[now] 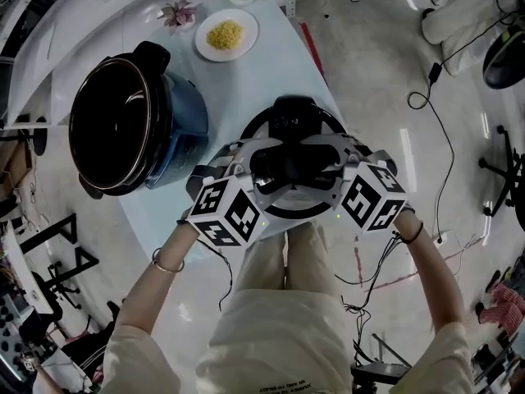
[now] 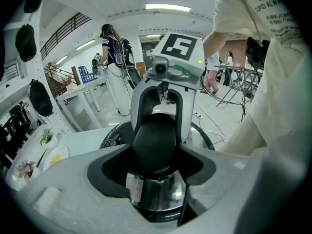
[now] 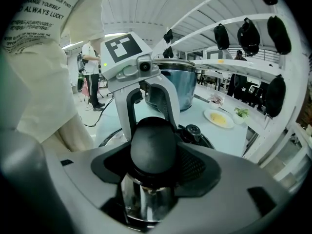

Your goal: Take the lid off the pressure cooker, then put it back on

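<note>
Plainly off the pot, the lid (image 1: 289, 109) is at the near edge of the pale surface (image 1: 262, 68), its black handle (image 2: 155, 140) clamped from opposite sides by the left tongs (image 1: 264, 167) and the right tongs (image 1: 326, 167). Whether it rests there or hangs just above is hard to tell. The open pressure cooker (image 1: 184, 125) stands to its left

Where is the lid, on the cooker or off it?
Off. The cooker stands open with its dark inside showing, and the lid is apart from it, to its right in the head view.
</note>
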`<state>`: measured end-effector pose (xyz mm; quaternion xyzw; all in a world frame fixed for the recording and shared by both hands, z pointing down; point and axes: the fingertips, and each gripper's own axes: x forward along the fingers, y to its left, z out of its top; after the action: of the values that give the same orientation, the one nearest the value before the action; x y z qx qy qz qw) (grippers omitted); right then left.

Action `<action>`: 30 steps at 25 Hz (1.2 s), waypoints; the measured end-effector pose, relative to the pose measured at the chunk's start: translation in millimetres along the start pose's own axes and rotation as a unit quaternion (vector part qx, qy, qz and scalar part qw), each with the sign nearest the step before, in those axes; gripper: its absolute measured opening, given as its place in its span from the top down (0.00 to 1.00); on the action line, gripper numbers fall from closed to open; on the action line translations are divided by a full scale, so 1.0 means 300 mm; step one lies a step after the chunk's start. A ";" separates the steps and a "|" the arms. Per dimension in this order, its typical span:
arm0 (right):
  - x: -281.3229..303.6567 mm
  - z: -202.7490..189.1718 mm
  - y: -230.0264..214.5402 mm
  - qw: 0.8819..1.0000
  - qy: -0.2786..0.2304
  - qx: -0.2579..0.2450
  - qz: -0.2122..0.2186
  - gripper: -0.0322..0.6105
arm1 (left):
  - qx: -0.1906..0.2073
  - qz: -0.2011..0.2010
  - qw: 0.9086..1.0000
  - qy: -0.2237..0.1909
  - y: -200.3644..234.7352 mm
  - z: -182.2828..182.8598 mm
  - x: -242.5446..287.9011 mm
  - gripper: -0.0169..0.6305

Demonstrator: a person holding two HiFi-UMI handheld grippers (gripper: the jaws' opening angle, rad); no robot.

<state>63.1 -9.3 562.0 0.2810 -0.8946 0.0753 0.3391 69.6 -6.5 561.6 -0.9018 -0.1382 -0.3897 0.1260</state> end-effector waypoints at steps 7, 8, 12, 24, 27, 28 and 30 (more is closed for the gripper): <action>-0.010 -0.017 -0.006 0.998 0.004 0.057 -0.034 0.52 | -0.085 0.052 0.995 -0.007 0.007 -0.021 -0.009 0.54; -0.012 -0.021 -0.006 0.997 0.006 0.064 -0.039 0.52 | -0.098 0.063 0.993 -0.008 0.007 -0.023 -0.010 0.54; -0.026 -0.030 -0.005 0.993 0.001 0.102 -0.064 0.52 | -0.150 0.096 0.984 -0.019 0.006 -0.033 -0.020 0.54; -0.178 -0.052 0.012 0.951 -0.067 0.252 -0.167 0.61 | -0.304 0.192 0.930 -0.079 -0.025 -0.027 -0.155 0.55; -0.228 -0.021 0.012 0.947 -0.084 0.251 -0.179 0.74 | -0.310 0.228 0.919 -0.088 -0.018 -0.016 -0.209 0.78; -0.247 -0.012 0.008 0.946 -0.088 0.251 -0.187 0.80 | -0.312 0.237 0.916 -0.091 -0.015 -0.009 -0.225 0.82; -0.283 0.006 0.003 0.943 -0.094 0.251 -0.199 0.90 | -0.312 0.254 0.910 -0.098 -0.007 0.009 -0.255 0.87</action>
<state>113.6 29.2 505.5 0.5350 -0.8004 0.2020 0.1800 20.2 -15.1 503.6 -0.9333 0.2124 -0.2778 -0.0812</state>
